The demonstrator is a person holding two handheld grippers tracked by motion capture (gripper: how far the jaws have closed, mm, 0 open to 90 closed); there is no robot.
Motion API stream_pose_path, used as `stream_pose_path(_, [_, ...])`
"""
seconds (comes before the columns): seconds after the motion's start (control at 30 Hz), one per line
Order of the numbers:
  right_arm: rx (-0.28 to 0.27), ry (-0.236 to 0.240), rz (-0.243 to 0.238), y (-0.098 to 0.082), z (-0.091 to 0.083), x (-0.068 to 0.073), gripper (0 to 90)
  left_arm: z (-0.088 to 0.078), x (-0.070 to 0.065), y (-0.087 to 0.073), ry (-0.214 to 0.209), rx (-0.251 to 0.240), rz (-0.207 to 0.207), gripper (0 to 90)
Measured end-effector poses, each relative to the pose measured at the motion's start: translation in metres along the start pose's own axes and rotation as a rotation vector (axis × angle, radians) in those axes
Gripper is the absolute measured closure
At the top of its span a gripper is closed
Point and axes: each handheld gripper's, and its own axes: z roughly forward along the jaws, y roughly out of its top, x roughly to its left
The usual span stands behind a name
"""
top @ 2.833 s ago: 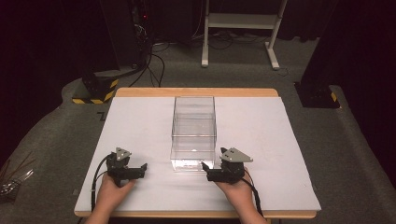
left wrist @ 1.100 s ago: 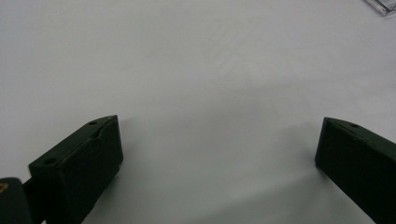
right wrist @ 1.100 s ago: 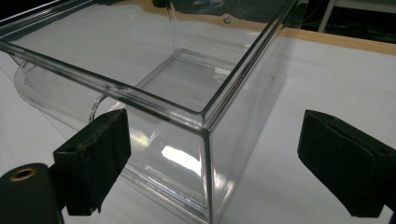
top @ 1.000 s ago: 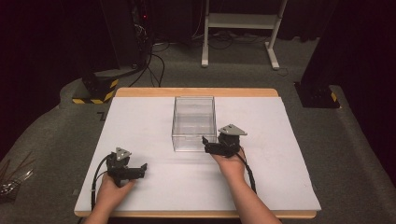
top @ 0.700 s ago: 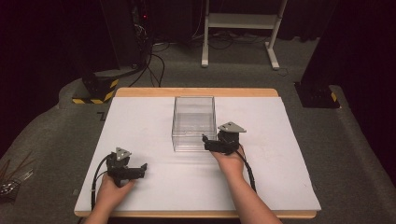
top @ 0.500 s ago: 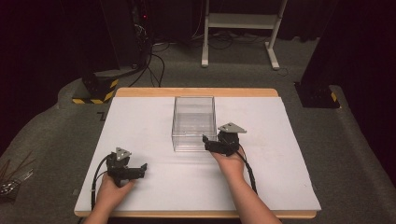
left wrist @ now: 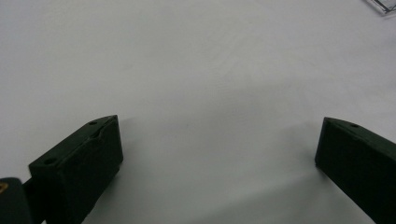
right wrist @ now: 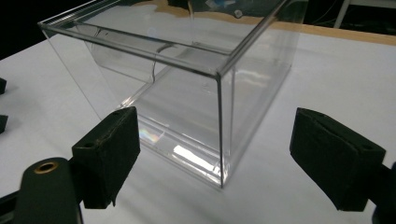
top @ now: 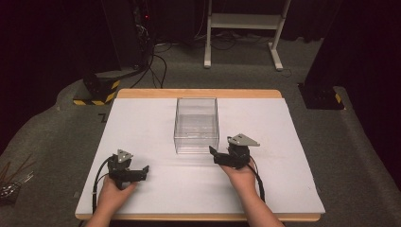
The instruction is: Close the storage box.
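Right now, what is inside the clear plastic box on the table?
The clear plastic box looks empty: through its open top and transparent walls only its own floor and the white table beneath show. Reflections on the walls blur some corners, so something very small could escape notice.

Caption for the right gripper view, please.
Open right gripper faces the near corner of an empty clear plastic box on the white table.

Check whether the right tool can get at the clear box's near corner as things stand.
Probably yes. The right tool sits just short of the clear box, jaws wide open and aimed at its near corner in the right gripper view, with bare white table between them and nothing in the way.
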Motion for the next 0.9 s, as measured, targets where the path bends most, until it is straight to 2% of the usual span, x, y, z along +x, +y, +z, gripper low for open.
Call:
stream_pose_path(0.13, [-0.001,-0.024,-0.013,-0.009,-0.016,-0.010,16.2,0.000,0.000,0.000,0.000,-0.001,0.000,1.1])
stream_pose_path(0.2, [0.013,-0.051,-0.011,-0.016,-0.024,-0.020,16.2,0.000,0.000,0.000,0.001,-0.001,0.000,1.1])
stream_pose_path(0.23, [0.033,-0.074,-0.003,-0.024,-0.032,-0.031,16.1,0.000,0.000,0.000,0.001,-0.001,0.001,1.1])
stream_pose_path(0.3, [0.046,-0.082,0.002,-0.027,-0.034,-0.035,15.8,0.000,0.000,0.000,0.001,-0.001,0.001,1.1])
stream_pose_path(0.4, [0.124,-0.136,-0.010,-0.042,-0.042,-0.049,15.7,0.000,0.000,0.000,0.001,-0.001,0.002,1.1])
stream_pose_path(0.5, [0.205,-0.171,-0.016,-0.054,-0.045,-0.057,14.4,0.000,0.000,0.000,0.000,-0.001,0.000,1.1])
stream_pose_path(0.53, [0.228,-0.176,-0.028,-0.057,-0.044,-0.059,14.3,0.000,0.000,0.000,0.001,-0.001,0.002,1.1])
stream_pose_path(0.63, [0.295,-0.176,-0.023,-0.063,-0.039,-0.061,14.9,0.000,0.000,0.000,0.001,0.000,0.002,1.1])
stream_pose_path(0.7, [0.290,-0.168,-0.035,-0.063,-0.039,-0.060,16.4,0.000,0.000,0.000,0.001,-0.001,0.002,1.1])
stream_pose_path(0.9, [0.288,-0.166,-0.021,-0.063,-0.039,-0.060,16.3,0.000,0.000,0.000,0.002,-0.002,0.000,1.1])
